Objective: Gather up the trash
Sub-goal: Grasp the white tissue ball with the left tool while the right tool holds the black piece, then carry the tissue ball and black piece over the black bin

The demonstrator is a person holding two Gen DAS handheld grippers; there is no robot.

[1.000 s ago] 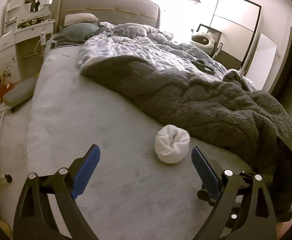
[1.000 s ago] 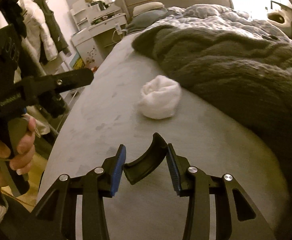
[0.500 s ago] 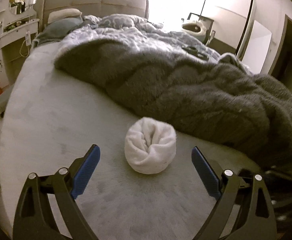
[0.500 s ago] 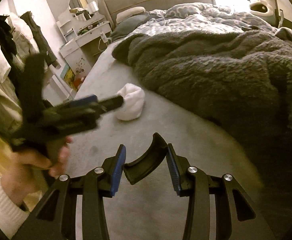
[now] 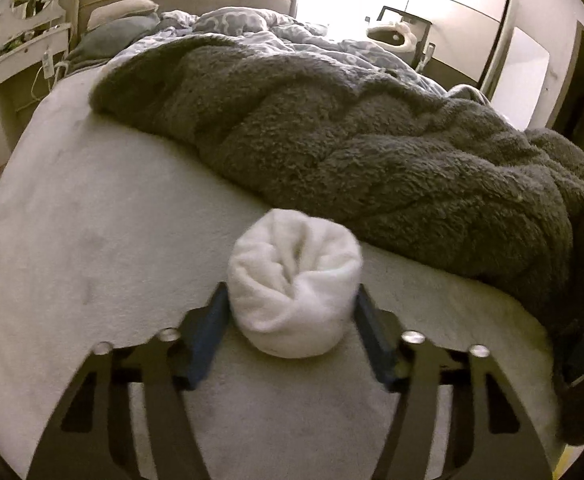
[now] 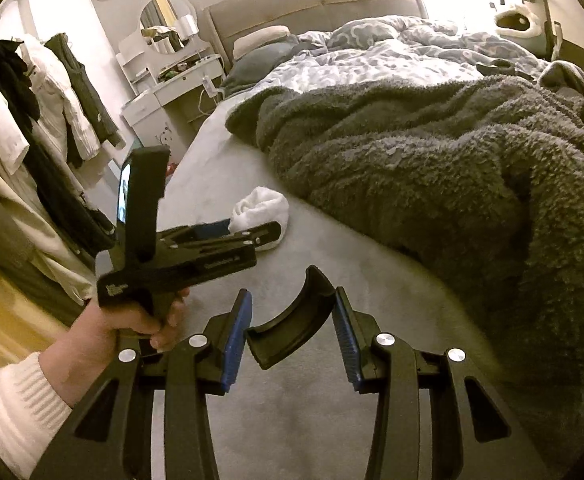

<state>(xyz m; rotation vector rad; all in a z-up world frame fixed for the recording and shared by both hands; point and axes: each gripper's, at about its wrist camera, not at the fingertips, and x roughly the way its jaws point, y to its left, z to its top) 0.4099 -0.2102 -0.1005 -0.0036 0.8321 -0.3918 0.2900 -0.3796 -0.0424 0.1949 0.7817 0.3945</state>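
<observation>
A crumpled white wad (image 5: 295, 282) lies on the grey bed sheet (image 5: 92, 208). My left gripper (image 5: 292, 312) straddles it, the blue pads touching or nearly touching both its sides; the fingers are motion-blurred. The wad also shows in the right wrist view (image 6: 260, 210), with the left gripper (image 6: 252, 228) around it. My right gripper (image 6: 292, 316) is shut on a curved black plastic piece (image 6: 290, 322) and hovers above the sheet, nearer than the wad.
A dark fluffy blanket (image 5: 371, 148) lies just beyond and right of the wad. A patterned duvet (image 6: 391, 56) and pillows sit farther back. A white vanity (image 6: 164, 92) and hanging clothes (image 6: 32, 120) stand left of the bed.
My left gripper has moved forward over the wad and its jaws have narrowed around it. My right gripper has drawn back a little, still holding the black piece.
</observation>
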